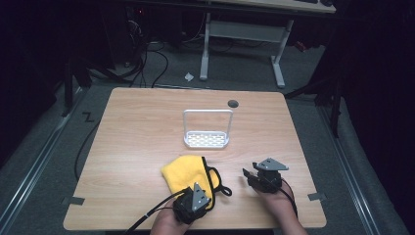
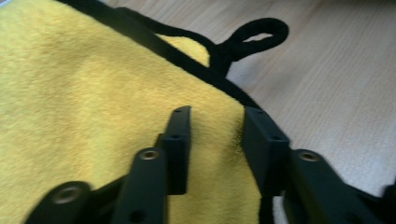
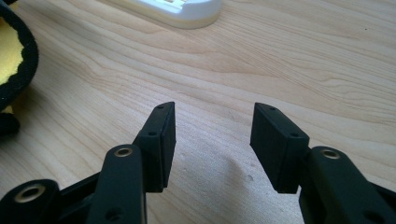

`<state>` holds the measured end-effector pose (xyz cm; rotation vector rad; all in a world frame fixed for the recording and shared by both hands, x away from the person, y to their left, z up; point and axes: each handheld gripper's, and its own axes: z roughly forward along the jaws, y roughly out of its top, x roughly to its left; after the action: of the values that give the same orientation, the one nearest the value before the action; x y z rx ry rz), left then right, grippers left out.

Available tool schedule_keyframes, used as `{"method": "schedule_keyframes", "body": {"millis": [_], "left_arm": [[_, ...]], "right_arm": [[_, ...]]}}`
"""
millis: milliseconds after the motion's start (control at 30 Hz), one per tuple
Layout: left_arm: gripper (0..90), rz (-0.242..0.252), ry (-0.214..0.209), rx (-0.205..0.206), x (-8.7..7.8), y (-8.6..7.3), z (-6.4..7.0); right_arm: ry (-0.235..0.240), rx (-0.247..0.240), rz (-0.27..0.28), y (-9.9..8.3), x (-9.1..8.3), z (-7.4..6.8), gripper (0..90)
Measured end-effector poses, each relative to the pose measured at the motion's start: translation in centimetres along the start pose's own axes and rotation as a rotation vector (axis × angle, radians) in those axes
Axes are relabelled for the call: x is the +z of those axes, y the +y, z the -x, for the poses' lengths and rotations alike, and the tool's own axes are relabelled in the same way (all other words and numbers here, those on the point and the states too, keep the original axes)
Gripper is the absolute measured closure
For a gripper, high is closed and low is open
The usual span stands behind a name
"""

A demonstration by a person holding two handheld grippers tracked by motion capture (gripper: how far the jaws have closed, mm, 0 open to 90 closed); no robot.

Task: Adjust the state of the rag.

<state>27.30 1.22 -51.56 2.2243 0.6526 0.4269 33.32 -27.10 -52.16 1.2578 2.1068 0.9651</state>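
Wooden table (image 1: 142,122) bears yellow cloth (image 1: 188,172); dark room.

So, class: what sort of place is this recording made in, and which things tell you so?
Probably a lab or workshop: a bare wooden table on grey floor, cables trailing behind, an adjustable desk frame, dark surroundings.

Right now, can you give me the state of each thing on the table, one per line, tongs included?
Yellow cloth: folded, lying flat on the table, black loop free at its edge.
White rack: upright, empty, apart from the cloth.
Left tongs: open, jaws over the cloth's edge, not closed on it.
Right tongs: open, over bare wood, holding nothing.
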Motion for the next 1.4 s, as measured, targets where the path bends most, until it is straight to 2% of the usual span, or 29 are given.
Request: {"method": "schedule_keyframes", "body": {"millis": [100,167,300,333,367,400,433,467,500,567,733,767,800,867,933,1100,1267,1367,1400], "left_arm": [[78.5,0.007,-0.018,-0.035,-0.1,-0.1,-0.8],[83.3,0.011,-0.028,-0.044,-0.2,-0.2,-1.0],[86.2,0.029,-0.065,-0.089,-0.6,-0.1,-1.4],[83.7,0.044,-0.085,-0.103,-0.8,0.1,-1.3],[74.0,0.055,-0.128,-0.114,-0.9,0.4,-1.1],[59.6,0.053,-0.159,-0.112,-0.8,0.6,-1.0],[50.4,0.046,-0.181,-0.096,-0.6,0.6,-0.7],[41.9,0.044,-0.166,-0.066,-0.3,0.6,-0.3],[40.3,0.035,-0.137,-0.037,-0.1,0.3,-0.1],[42.6,0.019,-0.101,0.001,0.4,-0.1,0.2],[63.5,0.024,0.041,0.123,0.6,-0.7,1.3],[69.4,0.028,0.06,0.133,0.6,-0.8,1.4],[74.1,0.024,0.061,0.133,0.6,-0.8,1.2],[82.6,0.027,0.054,0.11,0.5,-0.8,0.8],[89.6,0.033,0.024,0.075,0.4,-0.9,0.2],[90.0,0.074,-0.05,-0.036,-0.3,-0.8,-1.0],[90.0,0.158,-0.071,-0.14,-2.1,-0.6,-3.2],[90.0,0.171,-0.073,-0.189,-2.7,-0.8,-4.6],[86.9,0.171,-0.082,-0.208,-2.6,-1.0,-5.0]], "right_arm": [[0.0,-0.001,-0.001,0.0,0.0,-0.1,51.1],[-0.001,-0.004,-0.001,0.0,0.0,-0.1,51.1],[-0.002,-0.006,-0.003,0.0,0.1,-0.1,51.1],[-0.002,-0.005,-0.003,0.0,0.1,-0.1,51.1],[-0.003,-0.006,-0.002,0.0,0.1,-0.1,51.1],[-0.002,-0.005,-0.003,0.0,0.1,-0.1,51.1],[-0.002,-0.003,-0.003,0.0,0.1,-0.1,51.1],[-0.002,-0.006,-0.002,0.0,0.1,-0.1,51.1],[-0.001,-0.006,-0.003,0.0,0.1,-0.1,51.1],[-0.001,0.0,-0.003,0.1,0.1,-0.1,51.1],[-0.002,0.003,-0.001,0.0,0.0,-0.1,51.2],[-0.001,0.004,-0.002,0.0,0.0,-0.1,51.2],[0.0,0.004,-0.001,0.0,0.0,-0.1,51.2],[0.0,-0.004,0.002,0.0,0.0,0.0,51.2],[-0.001,-0.002,0.002,0.0,0.0,0.0,51.2],[0.001,0.004,0.0,0.0,0.0,0.0,51.3],[0.001,0.004,0.002,0.0,0.0,0.0,51.3],[0.001,0.004,0.003,0.0,0.0,0.0,51.3],[0.002,0.004,0.001,0.0,0.0,0.0,51.3]]}}
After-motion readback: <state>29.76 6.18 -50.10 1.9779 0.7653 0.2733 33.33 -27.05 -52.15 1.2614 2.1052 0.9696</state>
